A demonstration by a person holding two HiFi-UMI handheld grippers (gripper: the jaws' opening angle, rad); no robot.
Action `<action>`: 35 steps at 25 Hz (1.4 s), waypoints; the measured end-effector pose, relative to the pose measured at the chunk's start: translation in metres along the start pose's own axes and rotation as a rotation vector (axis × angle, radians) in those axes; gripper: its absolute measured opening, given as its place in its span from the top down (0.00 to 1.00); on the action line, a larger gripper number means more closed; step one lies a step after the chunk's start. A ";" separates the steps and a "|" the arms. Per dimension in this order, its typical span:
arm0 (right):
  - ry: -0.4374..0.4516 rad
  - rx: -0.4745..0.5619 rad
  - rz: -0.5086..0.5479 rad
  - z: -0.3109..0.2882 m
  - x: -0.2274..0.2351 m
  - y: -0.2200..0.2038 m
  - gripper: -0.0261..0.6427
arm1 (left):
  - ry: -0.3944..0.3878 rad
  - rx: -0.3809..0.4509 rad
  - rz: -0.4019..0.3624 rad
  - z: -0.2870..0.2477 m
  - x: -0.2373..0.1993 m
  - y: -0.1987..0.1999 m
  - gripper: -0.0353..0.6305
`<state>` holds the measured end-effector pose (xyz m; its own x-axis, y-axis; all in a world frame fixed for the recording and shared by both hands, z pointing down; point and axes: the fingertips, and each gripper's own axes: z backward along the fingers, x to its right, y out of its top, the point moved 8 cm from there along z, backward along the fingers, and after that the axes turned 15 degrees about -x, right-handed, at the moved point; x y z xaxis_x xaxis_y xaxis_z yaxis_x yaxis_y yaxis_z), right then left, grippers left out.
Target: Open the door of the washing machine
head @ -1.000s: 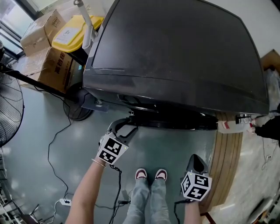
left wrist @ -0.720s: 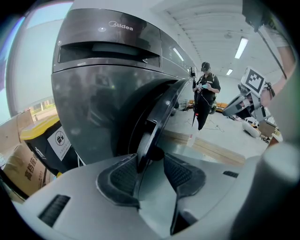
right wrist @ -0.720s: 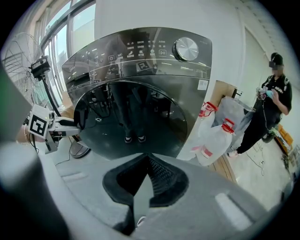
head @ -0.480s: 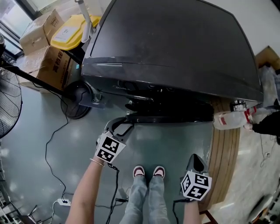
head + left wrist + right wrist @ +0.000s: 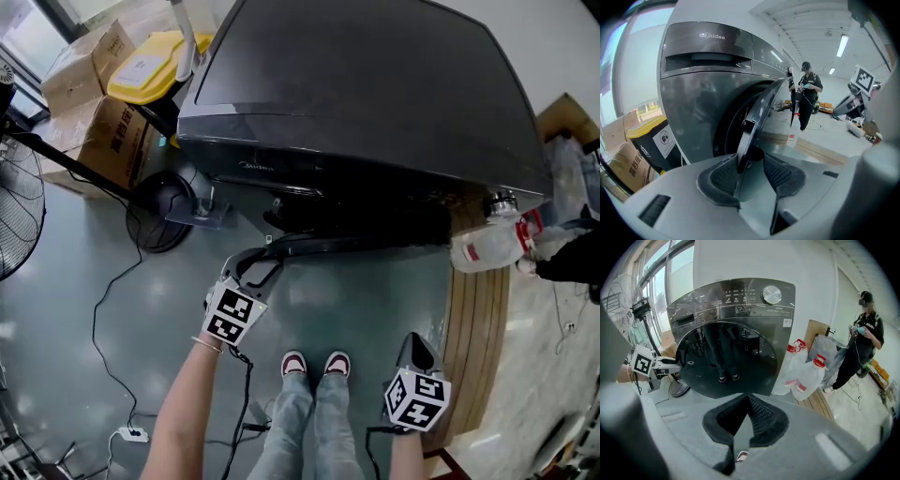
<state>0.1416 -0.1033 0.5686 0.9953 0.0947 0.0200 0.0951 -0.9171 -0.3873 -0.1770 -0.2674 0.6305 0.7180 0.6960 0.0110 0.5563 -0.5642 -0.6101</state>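
The dark grey washing machine [image 5: 375, 103] fills the top of the head view. Its round door [image 5: 356, 242] stands partly ajar, hinged at the right. My left gripper [image 5: 251, 267] is at the door's free left edge. In the left gripper view that edge [image 5: 757, 117] runs down between the jaws of the left gripper [image 5: 751, 159]. The left pad lies against it and the right pad stands a little off. These jaws have just been closing slightly. My right gripper [image 5: 419, 342] hangs low at the right, shut on nothing, and in its own view the right gripper [image 5: 748, 398] faces the glossy door [image 5: 726, 357].
Cardboard boxes [image 5: 103, 141] and a yellow bin [image 5: 150, 66] stand left of the machine, with a fan's round base [image 5: 159, 211] and cables [image 5: 103, 319] on the floor. Plastic bottles [image 5: 487, 246] and a wooden board [image 5: 478, 319] lie at the right. Another person [image 5: 862, 343] stands further off.
The door has swung further out from the machine's front, its left edge coming toward me with the left gripper. The right gripper has hardly shifted in the picture.
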 end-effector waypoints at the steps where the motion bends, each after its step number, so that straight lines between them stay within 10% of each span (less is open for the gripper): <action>1: -0.001 0.002 0.000 0.001 0.000 0.000 0.95 | 0.002 0.003 0.002 0.001 0.002 -0.001 0.69; 35: -0.025 0.017 -0.065 0.019 -0.002 -0.025 0.95 | -0.054 -0.015 0.018 0.020 0.033 -0.027 0.74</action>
<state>0.1371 -0.0729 0.5609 0.9863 0.1635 0.0227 0.1588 -0.9018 -0.4019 -0.1768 -0.2205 0.6309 0.7046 0.7083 -0.0433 0.5498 -0.5834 -0.5978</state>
